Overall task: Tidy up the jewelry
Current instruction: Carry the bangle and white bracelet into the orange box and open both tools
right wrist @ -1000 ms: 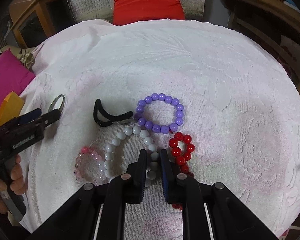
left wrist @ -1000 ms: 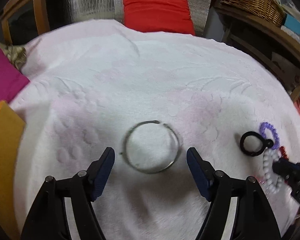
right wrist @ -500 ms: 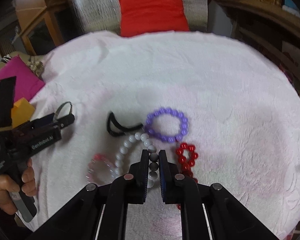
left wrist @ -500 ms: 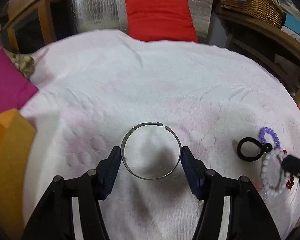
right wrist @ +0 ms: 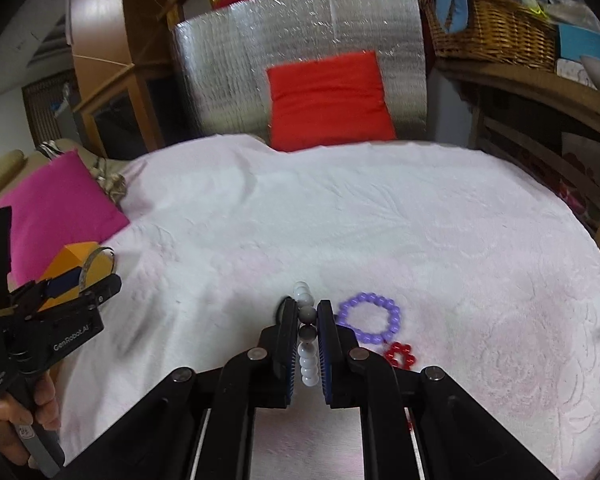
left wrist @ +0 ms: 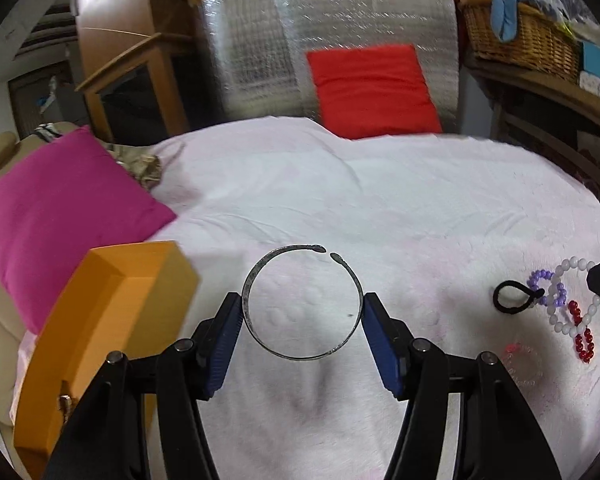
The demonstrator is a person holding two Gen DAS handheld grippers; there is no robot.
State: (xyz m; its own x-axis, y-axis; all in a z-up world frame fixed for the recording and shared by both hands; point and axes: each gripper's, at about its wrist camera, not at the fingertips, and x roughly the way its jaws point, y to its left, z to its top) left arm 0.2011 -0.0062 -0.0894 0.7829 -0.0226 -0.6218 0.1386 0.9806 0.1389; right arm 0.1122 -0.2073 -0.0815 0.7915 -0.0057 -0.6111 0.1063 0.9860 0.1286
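My left gripper point(left wrist: 302, 308) is shut on a thin metal bangle point(left wrist: 284, 354) and holds it lifted above the white bedspread; it also shows at the left of the right wrist view point(right wrist: 96, 280). My right gripper point(right wrist: 304, 320) is shut on a white bead bracelet point(right wrist: 308, 360) and lifts it. A purple bead bracelet point(right wrist: 368, 324) and a red bead bracelet point(right wrist: 399, 354) lie on the spread just right of it. In the left wrist view a black hair tie point(left wrist: 513, 300) and a pale pink bracelet point(left wrist: 519, 364) lie at the right.
An orange box point(left wrist: 112, 320) stands at the left edge of the bed beside a magenta cushion point(left wrist: 56, 216). A red cushion point(left wrist: 371, 88) leans on a silver panel at the back. A wicker basket point(left wrist: 523, 40) sits on a wooden shelf at right.
My left gripper has shut on the bangle and raised it off the spread. My right gripper has lifted the white bead bracelet. Both cameras have tilted up.
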